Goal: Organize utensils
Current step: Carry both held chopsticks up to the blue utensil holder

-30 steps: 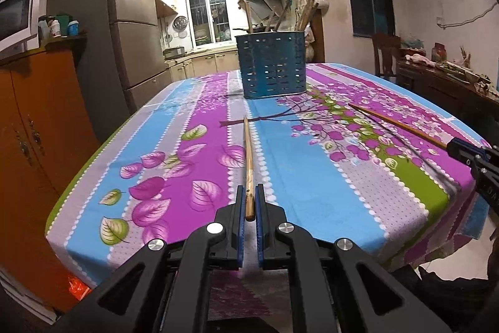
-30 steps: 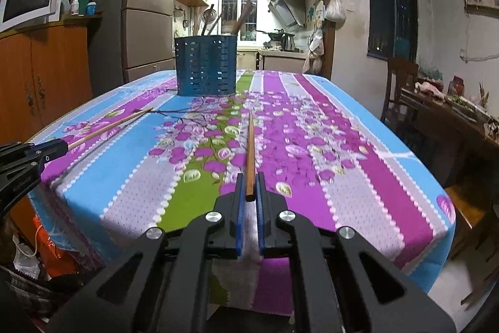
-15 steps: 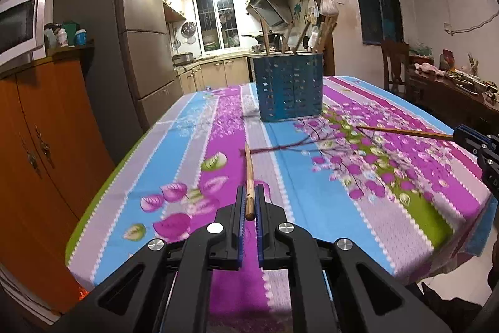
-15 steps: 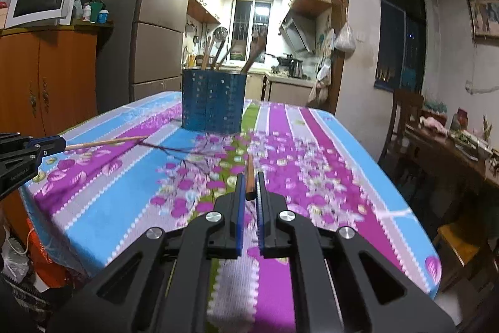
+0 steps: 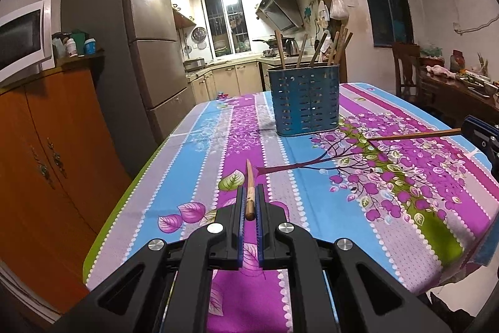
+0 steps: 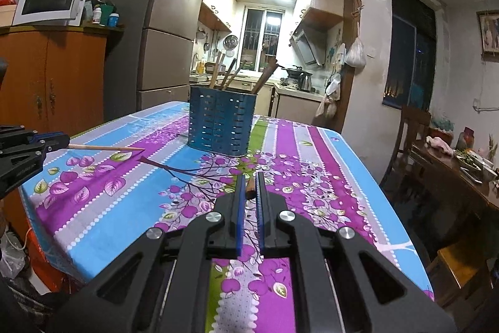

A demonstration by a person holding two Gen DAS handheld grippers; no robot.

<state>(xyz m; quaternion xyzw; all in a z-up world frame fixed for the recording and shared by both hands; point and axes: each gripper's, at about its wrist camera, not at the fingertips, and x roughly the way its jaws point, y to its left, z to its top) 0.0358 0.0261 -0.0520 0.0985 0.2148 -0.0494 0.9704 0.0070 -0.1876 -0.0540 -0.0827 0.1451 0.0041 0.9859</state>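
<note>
Two grippers, each pinching one wooden chopstick by its butt end. Left gripper: jaws pressed on left chopstick, tip aimed ahead above the tablecloth. Right gripper: same clamp on right chopstick, mostly hidden between the pads. Blue perforated utensil holder stands toward the table's far edge, already stocked. Risk: thin end-grips could pivot; a tip may catch the holder's rim or the sticks inside.

Utensil holder stands on the worktop, toward its far end, sticks upright inside. Cabinet left of worktop, fridge behind it.
</note>
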